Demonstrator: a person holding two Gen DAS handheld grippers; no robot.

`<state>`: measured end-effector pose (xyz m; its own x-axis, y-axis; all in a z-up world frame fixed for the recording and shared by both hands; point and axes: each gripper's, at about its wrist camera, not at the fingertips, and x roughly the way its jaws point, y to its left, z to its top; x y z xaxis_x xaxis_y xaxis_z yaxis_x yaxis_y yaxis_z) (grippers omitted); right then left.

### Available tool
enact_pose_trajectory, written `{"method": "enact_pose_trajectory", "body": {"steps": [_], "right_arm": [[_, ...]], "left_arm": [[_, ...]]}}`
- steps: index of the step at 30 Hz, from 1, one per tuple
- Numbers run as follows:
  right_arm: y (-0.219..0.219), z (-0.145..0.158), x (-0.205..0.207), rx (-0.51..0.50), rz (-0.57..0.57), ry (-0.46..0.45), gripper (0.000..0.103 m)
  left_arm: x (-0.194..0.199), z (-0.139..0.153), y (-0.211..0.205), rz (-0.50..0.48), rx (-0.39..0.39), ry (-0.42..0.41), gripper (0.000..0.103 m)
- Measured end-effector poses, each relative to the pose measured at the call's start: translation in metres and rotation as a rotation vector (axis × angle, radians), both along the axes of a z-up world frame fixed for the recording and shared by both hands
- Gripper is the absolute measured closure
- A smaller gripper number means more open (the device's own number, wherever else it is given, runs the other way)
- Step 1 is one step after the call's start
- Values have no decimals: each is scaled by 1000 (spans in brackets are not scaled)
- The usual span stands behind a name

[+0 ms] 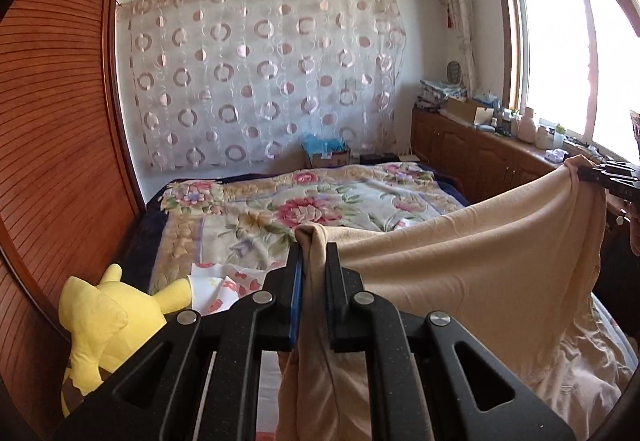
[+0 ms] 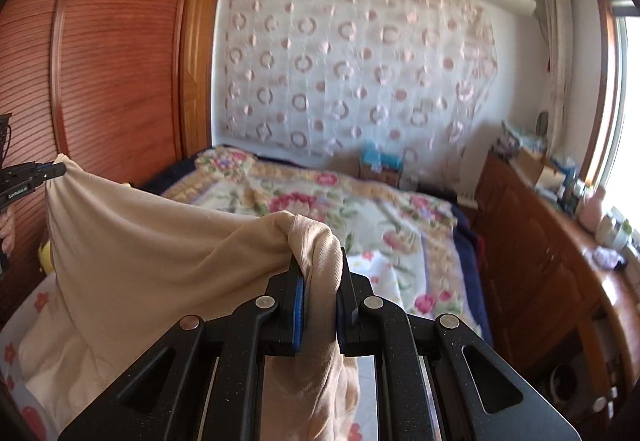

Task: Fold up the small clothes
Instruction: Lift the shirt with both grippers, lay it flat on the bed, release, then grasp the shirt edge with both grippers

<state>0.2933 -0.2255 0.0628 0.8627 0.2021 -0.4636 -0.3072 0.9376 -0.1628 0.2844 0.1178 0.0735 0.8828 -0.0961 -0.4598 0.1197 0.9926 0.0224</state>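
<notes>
Lower hem of beige garment (image 1: 460, 273) cut off by the bottom edge in both wrist views. Its pinched corners are hidden between the fingers of left gripper (image 1: 313, 261) and right gripper (image 2: 320, 273). Yellow plush toy (image 1: 104, 325) partly blocked by the gripper body, nearly all hidden behind the cloth in right view. Clutter on wooden cabinet top (image 2: 560, 177) blurred, unreadable. Window (image 1: 568, 53) blown out, nothing visible outside.
</notes>
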Motion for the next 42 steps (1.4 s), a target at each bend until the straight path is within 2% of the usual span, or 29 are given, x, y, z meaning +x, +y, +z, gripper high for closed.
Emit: {"method": "enact_pose_trajectory", "body": {"steps": [1, 4, 6, 9, 15, 22, 24, 27, 29, 30, 32, 38, 42], "right_arm": [[3, -6, 14, -5, -7, 21, 91], [11, 17, 61, -9, -24, 70, 91], [8, 18, 85, -2, -36, 103, 91], [6, 14, 120, -9, -43, 146, 91], [2, -18, 180, -18, -56, 248, 90], [4, -36, 201, -14, -64, 345, 90], [3, -42, 206, -3, -60, 364, 88], [2, -39, 201, 6, -66, 383, 78], [-2, -30, 190, 3, -81, 369, 68], [-5, -26, 182, 3, -83, 360, 66], [-10, -15, 160, 13, -86, 333, 65], [-34, 10, 70, 69, -88, 282, 65], [-50, 7, 19, 90, -83, 292, 65]], "left_arm": [[9, -7, -2, 0, 4, 13, 93], [33, -25, -8, -3, 4, 55, 93], [47, -35, -9, -5, 6, 81, 92], [69, -47, -13, -12, 18, 118, 92], [104, -75, -15, -22, 30, 202, 92], [129, -103, -16, -37, 33, 286, 91], [130, -106, -15, -40, 34, 303, 88], [121, -106, -11, -55, 18, 325, 74], [109, -103, -9, -77, 11, 327, 56], [101, -100, -9, -79, 14, 324, 52], [79, -94, -9, -86, 25, 307, 32], [20, -89, -9, -101, 35, 318, 30], [-10, -94, -12, -100, 46, 332, 30]]}}
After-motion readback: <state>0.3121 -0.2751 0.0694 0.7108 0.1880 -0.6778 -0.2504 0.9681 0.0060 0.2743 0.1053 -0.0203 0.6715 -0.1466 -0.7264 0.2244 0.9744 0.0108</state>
